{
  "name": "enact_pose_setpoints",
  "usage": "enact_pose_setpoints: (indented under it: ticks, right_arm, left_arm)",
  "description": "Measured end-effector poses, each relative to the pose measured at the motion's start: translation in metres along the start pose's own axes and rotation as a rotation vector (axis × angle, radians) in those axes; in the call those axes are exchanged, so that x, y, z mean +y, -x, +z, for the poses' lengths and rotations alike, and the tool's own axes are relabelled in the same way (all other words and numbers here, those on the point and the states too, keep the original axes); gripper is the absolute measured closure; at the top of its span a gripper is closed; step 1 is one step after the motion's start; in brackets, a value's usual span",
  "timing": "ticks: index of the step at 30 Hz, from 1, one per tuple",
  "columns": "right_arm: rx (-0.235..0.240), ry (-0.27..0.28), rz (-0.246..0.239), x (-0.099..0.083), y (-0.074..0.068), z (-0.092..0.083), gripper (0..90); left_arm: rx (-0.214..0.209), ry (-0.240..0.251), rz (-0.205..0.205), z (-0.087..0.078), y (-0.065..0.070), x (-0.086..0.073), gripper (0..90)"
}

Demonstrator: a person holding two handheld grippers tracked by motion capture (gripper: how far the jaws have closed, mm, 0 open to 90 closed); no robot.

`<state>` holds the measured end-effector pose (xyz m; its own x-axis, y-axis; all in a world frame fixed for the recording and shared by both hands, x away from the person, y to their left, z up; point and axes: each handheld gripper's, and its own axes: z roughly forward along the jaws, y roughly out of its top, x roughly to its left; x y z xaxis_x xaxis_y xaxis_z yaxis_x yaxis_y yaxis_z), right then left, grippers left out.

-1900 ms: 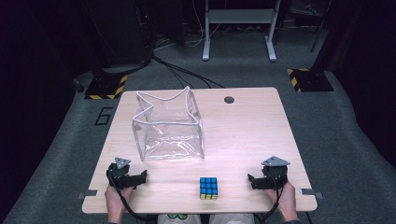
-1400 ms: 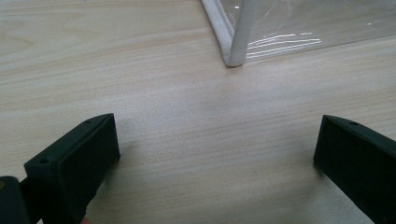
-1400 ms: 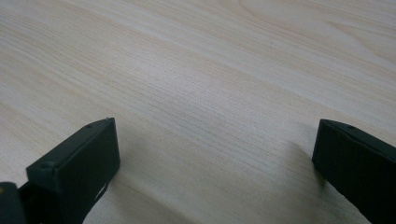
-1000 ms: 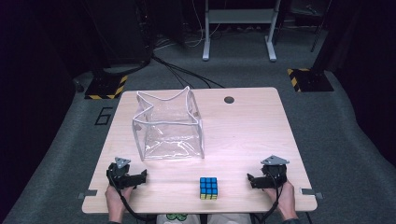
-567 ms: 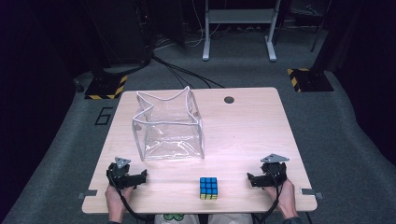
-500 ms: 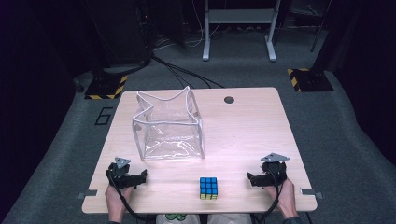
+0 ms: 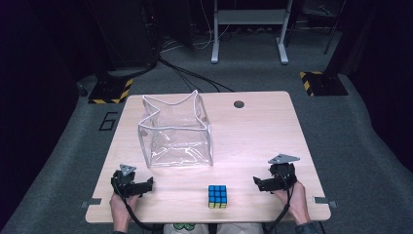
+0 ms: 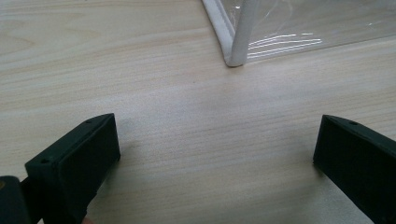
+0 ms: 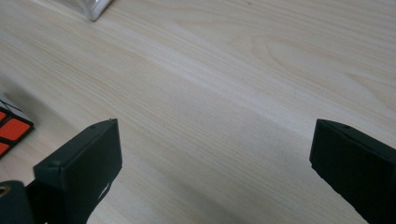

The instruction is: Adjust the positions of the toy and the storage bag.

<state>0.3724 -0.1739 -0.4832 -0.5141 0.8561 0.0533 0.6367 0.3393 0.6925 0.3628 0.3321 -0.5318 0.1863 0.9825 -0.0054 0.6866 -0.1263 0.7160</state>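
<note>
Cube between the grippers, untouched.
Cube (image 7: 217,196) lies btwn left gripper (image 7: 146,185) & right gripper (image 7: 257,183), apart from both; both jaws spread wide, empty.

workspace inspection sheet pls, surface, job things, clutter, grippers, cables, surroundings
surface: light wooden table with a round hole near the far edge, bare wood between both grippers' jaws.
job's things: multicoloured puzzle cube near the front edge, blue face up; clear plastic box with white edging, open-topped, upright behind it, apart from the cube.
clutter: nothing seen.
grippers: left gripper and right gripper rest at the front corners, jaws wide apart, holding nothing.
cables: a black cable trails from each gripper toward the person; black floor cables run behind the table.
surroundings: grey carpet, yellow-black striped stand bases, white metal frame at the back.
</note>
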Motion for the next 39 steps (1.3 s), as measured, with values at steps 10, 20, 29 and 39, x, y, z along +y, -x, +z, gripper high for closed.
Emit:
enact_pose_setpoints:
  ticks: [10,20,29,39]
  right_arm:
    - [0.038,0.021,-0.039,0.021,-0.006,-0.007,1.7]
    - [0.066,0.026,-0.086,0.046,-0.015,-0.011,1.8]
    - [0.085,0.024,-0.114,0.067,-0.021,-0.014,2.0]
    - [0.112,0.014,-0.133,0.087,-0.025,-0.014,2.3]
  left_arm:
    - [0.0,0.0,0.0,0.0,0.0,0.0,0.2]
    - [0.0,0.0,0.0,0.0,0.0,0.0,0.2]
    - [0.0,0.0,0.0,0.0,0.0,0.0,0.2]
    - [0.0,0.0,0.001,0.0,0.0,0.0,0.2]
